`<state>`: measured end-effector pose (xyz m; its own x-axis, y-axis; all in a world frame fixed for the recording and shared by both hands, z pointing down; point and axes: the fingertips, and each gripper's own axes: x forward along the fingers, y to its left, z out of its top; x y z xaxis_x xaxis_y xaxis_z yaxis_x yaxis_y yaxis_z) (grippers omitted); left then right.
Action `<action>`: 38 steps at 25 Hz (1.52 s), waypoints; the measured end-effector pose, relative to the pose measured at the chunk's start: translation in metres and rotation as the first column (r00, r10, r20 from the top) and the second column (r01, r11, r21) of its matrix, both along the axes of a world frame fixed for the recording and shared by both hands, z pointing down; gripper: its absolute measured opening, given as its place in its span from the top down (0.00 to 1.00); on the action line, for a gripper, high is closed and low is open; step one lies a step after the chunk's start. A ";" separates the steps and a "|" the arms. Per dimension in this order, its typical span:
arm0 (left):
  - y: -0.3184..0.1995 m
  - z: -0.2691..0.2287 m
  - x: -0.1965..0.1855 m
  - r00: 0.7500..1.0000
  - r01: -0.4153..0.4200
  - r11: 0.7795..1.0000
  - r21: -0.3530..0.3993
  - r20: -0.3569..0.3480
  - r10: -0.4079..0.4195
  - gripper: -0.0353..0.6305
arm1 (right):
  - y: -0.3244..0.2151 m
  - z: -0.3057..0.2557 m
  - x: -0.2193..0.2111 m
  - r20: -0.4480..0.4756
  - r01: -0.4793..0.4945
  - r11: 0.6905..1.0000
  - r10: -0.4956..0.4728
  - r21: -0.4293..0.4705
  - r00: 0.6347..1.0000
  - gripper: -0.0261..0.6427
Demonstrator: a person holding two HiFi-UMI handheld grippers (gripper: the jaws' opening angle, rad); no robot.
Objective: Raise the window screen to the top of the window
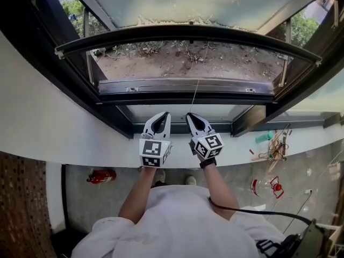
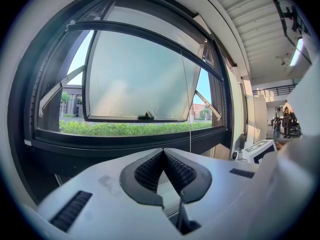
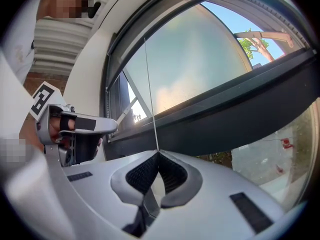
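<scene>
Right tongs (image 3: 158,153) are pressed together on a thin pale pull cord (image 3: 150,94), which meets the ribbed black pads right at their tips. From that pinch the cord runs straight up, taut, across the dark window frame (image 2: 125,144).

Left tongs (image 2: 163,150) are just beside the right pair, also pressed together at the tips, with nothing between the pads. The cord passes close by on their right side without touching them. Both pairs point about level toward the window, over a white ledge (image 1: 64,128) under the frame. In the head view the person's bare forearms reach up to them from a white shirt (image 1: 177,224).

Well above both pairs, the cord climbs to the window screen (image 1: 134,36). What shows of it is a slim dark crossbar spanning the full width of the opening, sitting high up, close under the top of the frame. I cannot make out any mesh.

Beyond the bar, a frosted glass sash (image 2: 135,74) is swung outward on two side stays, a small handle on its lower edge. Under it lie a green hedge (image 2: 125,129) and bare dirt (image 1: 177,61).
</scene>
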<state>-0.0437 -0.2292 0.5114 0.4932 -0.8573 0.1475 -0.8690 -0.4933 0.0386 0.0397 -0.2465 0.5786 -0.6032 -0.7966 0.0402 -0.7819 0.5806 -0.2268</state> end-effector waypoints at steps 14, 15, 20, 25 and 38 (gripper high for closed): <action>-0.009 -0.006 0.012 1.000 -0.028 1.000 0.012 -0.002 0.028 0.94 | -0.010 -0.063 -0.011 -0.137 -0.001 0.990 0.020 0.139 0.990 0.96; -0.011 -0.008 0.012 1.000 -0.029 0.999 0.016 -0.003 0.029 0.94 | -0.010 -0.064 -0.011 -0.133 -0.002 0.990 0.021 0.139 0.991 0.96; -0.013 -0.012 0.013 0.999 -0.035 0.999 0.024 -0.005 0.035 0.94 | -0.011 -0.071 -0.008 -0.116 -0.020 0.989 0.038 0.149 0.992 0.96; -0.014 -0.014 0.015 0.999 -0.049 0.998 0.029 0.006 0.049 0.94 | -0.011 -0.082 -0.007 -0.110 -0.030 0.984 0.050 0.177 0.993 0.96; -0.021 -0.040 0.014 0.998 -0.057 0.996 0.072 -0.002 0.057 0.94 | -0.017 -0.114 -0.006 -0.099 -0.056 0.966 0.084 0.251 0.992 0.96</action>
<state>-0.0294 -0.2504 0.4719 0.5418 -0.8363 0.0841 -0.8394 -0.5434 0.0046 0.0336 -0.2634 0.4643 -0.5484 -0.8301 -0.1012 -0.8346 0.5509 0.0045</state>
